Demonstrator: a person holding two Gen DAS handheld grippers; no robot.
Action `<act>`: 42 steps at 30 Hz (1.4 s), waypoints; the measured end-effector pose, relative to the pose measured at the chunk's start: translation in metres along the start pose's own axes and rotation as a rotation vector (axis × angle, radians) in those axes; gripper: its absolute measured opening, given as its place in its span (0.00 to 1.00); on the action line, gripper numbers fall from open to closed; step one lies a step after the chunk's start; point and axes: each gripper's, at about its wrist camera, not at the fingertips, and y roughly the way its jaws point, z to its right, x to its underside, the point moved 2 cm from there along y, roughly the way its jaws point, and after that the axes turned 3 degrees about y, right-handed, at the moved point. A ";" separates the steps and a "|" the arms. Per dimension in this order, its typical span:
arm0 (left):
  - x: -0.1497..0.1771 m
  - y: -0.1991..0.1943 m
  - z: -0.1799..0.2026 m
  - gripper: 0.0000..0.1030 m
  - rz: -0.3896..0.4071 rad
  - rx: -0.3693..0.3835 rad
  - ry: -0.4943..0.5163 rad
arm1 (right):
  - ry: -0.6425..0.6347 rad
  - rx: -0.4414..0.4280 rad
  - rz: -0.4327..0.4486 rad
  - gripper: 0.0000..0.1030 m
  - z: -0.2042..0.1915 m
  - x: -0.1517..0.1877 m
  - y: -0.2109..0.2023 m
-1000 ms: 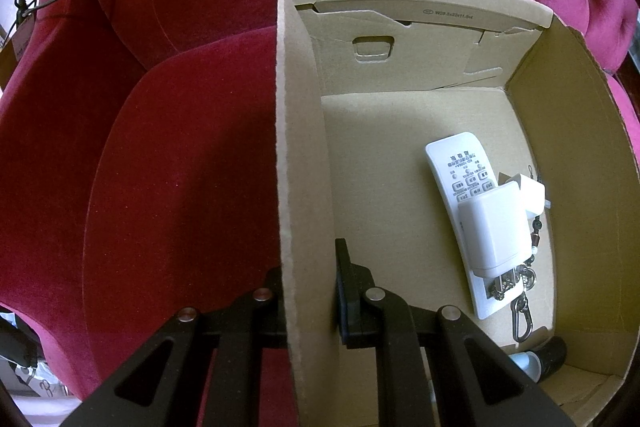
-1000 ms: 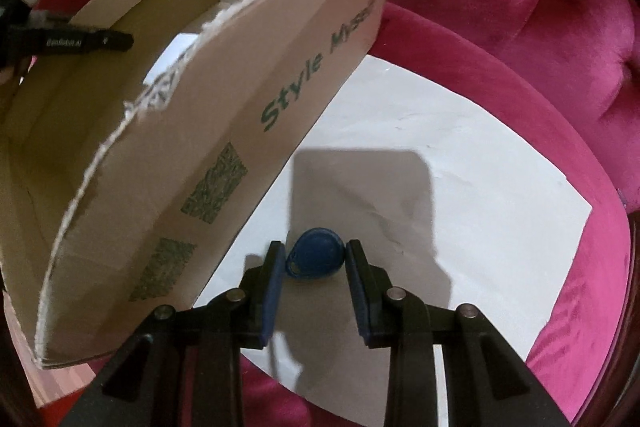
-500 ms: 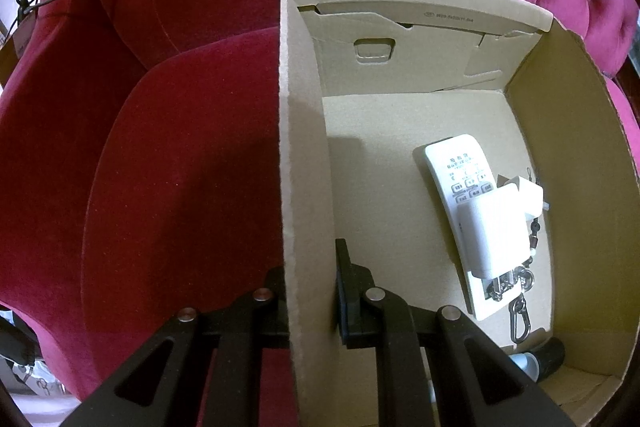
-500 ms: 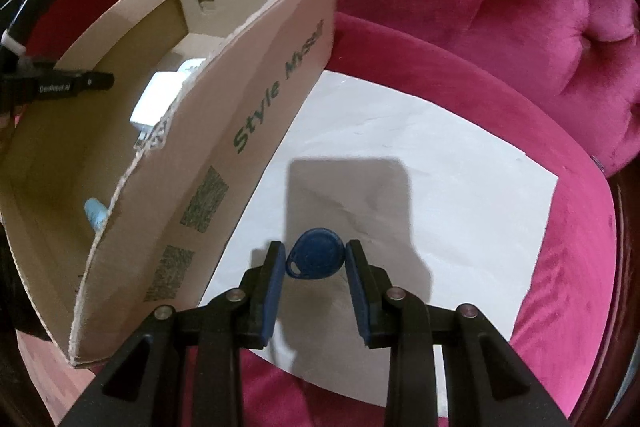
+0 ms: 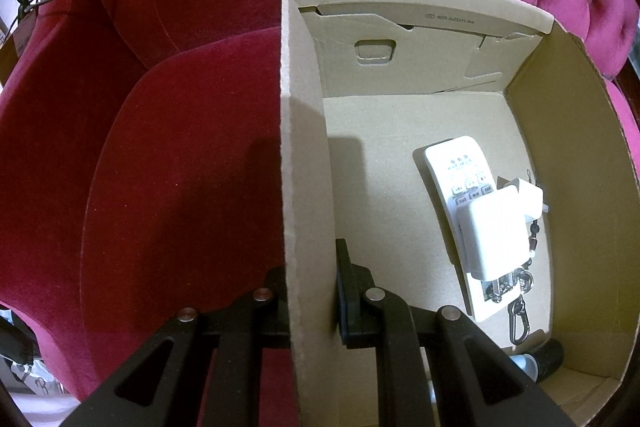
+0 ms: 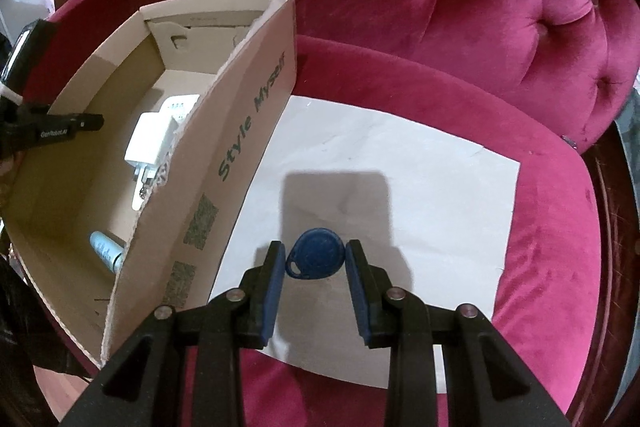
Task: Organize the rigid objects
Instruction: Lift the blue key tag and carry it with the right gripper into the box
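the left gripper pinched the cardboard box by its side wall; only its view showed the white remote under the white charger near the opposite wall. only the right view showed the right gripper clamping the blue key fob above the white paper on the red sofa

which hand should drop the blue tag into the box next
Right. The right gripper already holds the blue key fob beside the cardboard box. The left gripper is clamped on the box wall, steadying it.
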 end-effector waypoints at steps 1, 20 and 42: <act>0.000 0.000 0.000 0.14 0.000 0.001 0.000 | 0.005 0.006 0.003 0.31 0.000 -0.001 -0.002; 0.000 0.000 0.002 0.14 0.000 -0.003 0.000 | 0.065 0.041 0.103 0.31 -0.003 -0.024 -0.031; 0.000 -0.001 0.002 0.14 0.002 0.002 0.000 | 0.029 0.005 0.188 0.31 -0.045 -0.073 -0.061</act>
